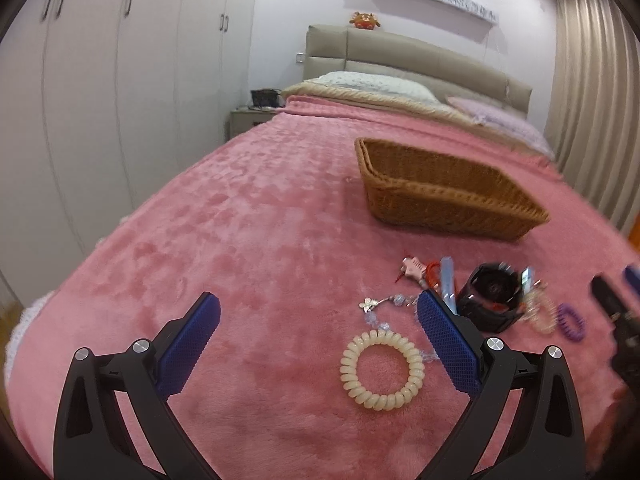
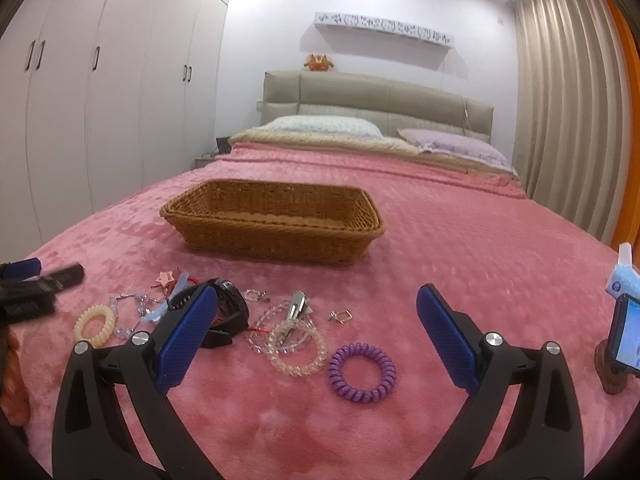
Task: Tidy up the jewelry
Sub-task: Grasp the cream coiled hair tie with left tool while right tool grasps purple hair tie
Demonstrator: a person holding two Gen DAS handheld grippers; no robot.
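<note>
From the left wrist, the left gripper (image 1: 318, 316) hangs released over the pink plush bedspread (image 1: 240, 240), the cream coiled hair tie (image 1: 382, 370) lying between its blue fingers (image 1: 448, 344), nearer the right one; a closing pinch could snag the clear bead bracelet (image 1: 378, 312) touching it. From the right wrist, the right gripper (image 2: 316, 312) is also spread, the purple coiled hair tie (image 2: 362, 372) between its fingers, the wicker basket (image 2: 272, 236) well beyond the tangled pile and apparently empty.
</note>
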